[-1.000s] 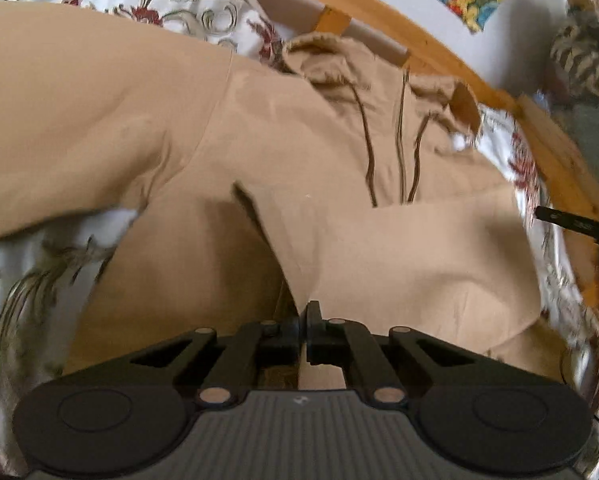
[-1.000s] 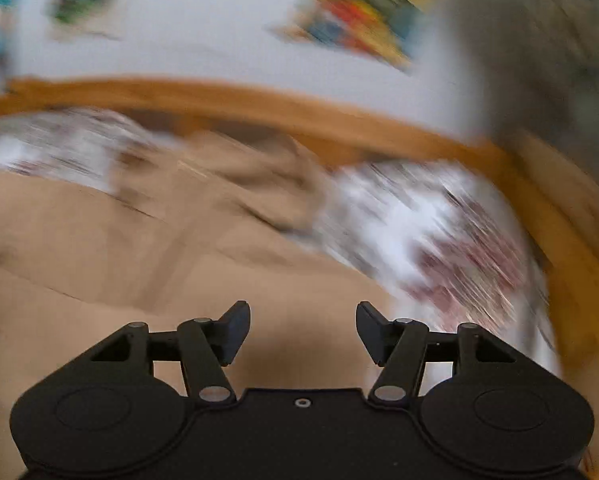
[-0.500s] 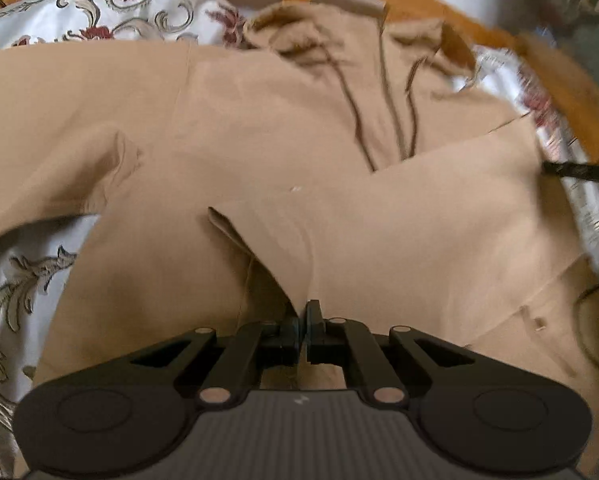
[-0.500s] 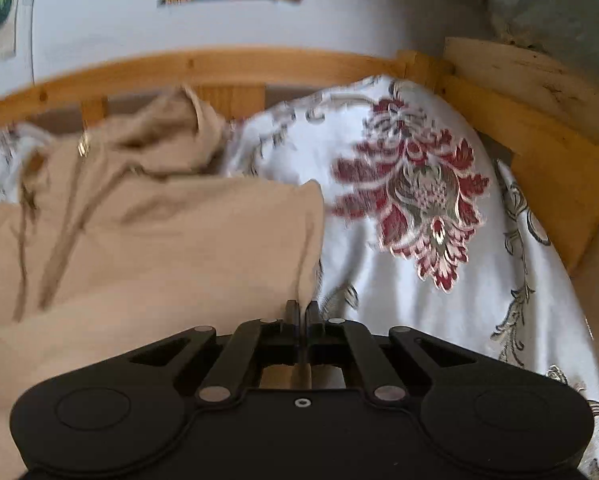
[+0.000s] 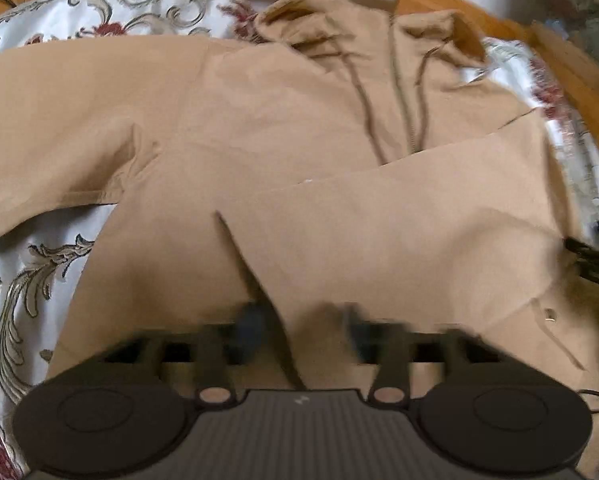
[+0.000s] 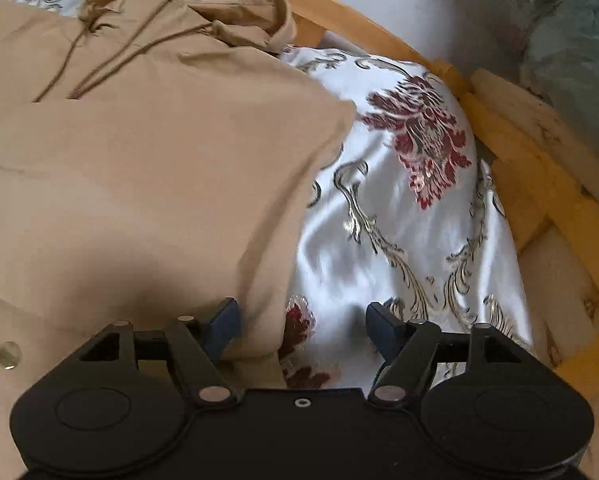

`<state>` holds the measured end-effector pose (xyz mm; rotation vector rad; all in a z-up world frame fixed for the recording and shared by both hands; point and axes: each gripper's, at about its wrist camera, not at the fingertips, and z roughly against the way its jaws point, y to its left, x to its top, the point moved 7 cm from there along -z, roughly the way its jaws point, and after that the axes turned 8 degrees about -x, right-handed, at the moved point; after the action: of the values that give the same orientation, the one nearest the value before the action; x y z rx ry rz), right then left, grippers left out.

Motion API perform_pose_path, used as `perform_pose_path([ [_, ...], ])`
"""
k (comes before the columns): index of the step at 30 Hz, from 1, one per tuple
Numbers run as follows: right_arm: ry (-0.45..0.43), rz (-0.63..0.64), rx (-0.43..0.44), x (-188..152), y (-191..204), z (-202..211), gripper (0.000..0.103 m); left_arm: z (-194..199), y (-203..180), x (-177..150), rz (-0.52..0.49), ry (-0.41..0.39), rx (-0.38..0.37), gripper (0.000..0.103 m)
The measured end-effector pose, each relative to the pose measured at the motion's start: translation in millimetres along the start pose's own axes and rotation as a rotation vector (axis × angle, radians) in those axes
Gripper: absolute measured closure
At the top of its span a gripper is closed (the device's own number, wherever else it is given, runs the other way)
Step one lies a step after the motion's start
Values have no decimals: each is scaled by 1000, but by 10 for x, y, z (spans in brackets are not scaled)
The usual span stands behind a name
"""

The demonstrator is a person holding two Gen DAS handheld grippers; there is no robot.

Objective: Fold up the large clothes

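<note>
so far we have one sleeve of the tan zip-up hooded jacket (image 5: 299,128) folded across its chest, just ahead of our left gripper (image 5: 299,332). both it and our right gripper (image 6: 299,324) have just opened, releasing the cloth; the other sleeve (image 5: 59,120) remains spread out.

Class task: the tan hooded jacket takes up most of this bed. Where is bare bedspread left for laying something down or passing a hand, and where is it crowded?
Free: bedspread between the jacket's folded edge and the wooden bed frame; a second patch beneath the spread sleeve. Crowded: the middle, and around the hood by the headboard.
</note>
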<state>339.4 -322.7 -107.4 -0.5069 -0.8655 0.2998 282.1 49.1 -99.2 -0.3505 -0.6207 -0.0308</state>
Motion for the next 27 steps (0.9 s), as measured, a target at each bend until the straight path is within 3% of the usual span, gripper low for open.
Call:
perform_pose_path([
  [1, 27, -45, -17, 2, -19, 46, 28, 103, -2, -18, 5, -43, -12, 18],
  [3, -11, -124, 15, 60, -32, 301, 22, 339, 42, -65, 18, -116, -9, 13],
  [5, -73, -153, 48, 95, -4, 586, 3, 536, 151, -110, 31, -137, 28, 11],
  [7, -153, -159, 73, 98, 60, 940, 1, 765, 338, -159, 75, -177, 98, 10],
  [9, -198, -160, 99, 72, 131, 1213, 1, 1048, 604, -234, 146, -236, 188, 2],
  [12, -244, -202, 147, -27, 197, 1502, 1, 1457, 1035, -358, 230, -330, 341, 1],
  [15, -213, -209, 217, -50, 318, 1556, 1, 1729, 1405, -432, 286, -391, 472, 1],
  [24, -147, -226, 285, -216, 546, 1391, 1, 2173, 2311, -357, 593, -655, 663, 1],
  [27, -122, -209, 291, -285, 612, 1344, 1, 2163, 2505, -289, 664, -668, 710, 1],
])
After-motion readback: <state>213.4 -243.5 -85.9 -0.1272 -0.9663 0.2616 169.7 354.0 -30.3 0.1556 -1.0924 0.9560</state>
